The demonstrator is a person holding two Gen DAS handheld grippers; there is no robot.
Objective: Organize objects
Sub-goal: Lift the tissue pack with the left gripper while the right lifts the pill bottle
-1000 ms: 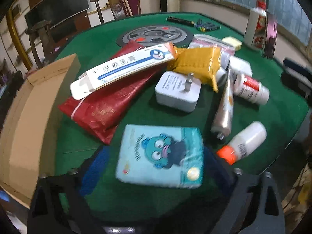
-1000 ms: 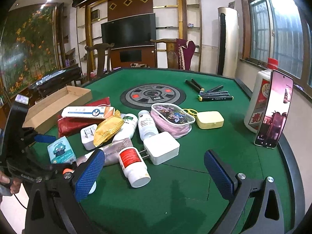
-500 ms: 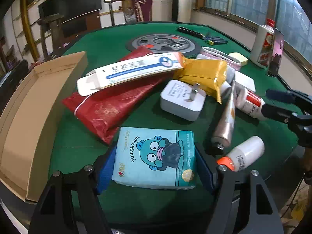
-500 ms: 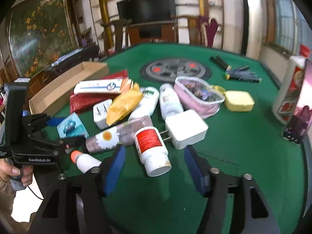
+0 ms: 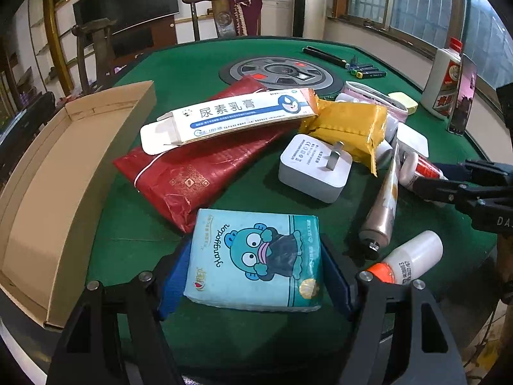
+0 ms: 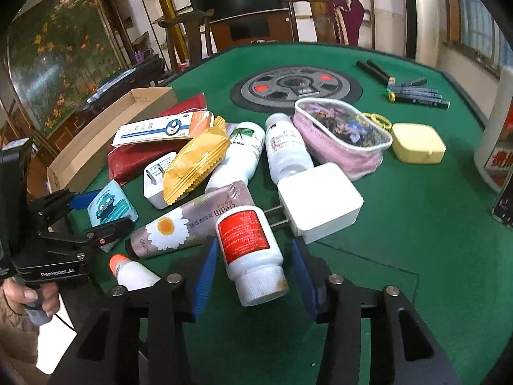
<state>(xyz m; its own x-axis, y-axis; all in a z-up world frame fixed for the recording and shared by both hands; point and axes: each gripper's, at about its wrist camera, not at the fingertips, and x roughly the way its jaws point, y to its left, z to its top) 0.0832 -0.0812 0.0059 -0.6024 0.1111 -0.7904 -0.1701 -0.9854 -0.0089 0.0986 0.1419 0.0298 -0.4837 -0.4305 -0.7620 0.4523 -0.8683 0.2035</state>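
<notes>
My left gripper [image 5: 255,276] is shut on a light blue tissue pack [image 5: 256,256] with a cartoon monster, at the near edge of the green table [image 5: 198,64]; the pack also shows in the right wrist view [image 6: 110,207]. My right gripper [image 6: 255,277] is open, its blue pads either side of a white pill bottle with a red label [image 6: 248,247], with a gap on each side. The bottle lies on its side, cap toward me. An open cardboard box [image 5: 61,173] stands at the table's left.
A pile lies mid-table: a red packet [image 5: 198,163], an ointment carton [image 5: 237,115], a yellow snack bag [image 6: 192,160], white chargers [image 6: 320,202], a cream tube [image 6: 189,221], white bottles [image 6: 285,147], a pink pouch [image 6: 343,134]. Pens [image 6: 413,91] lie far right.
My left gripper has closed on the tissue pack. My right gripper has moved down and forward and narrowed around the red-label pill bottle.
</notes>
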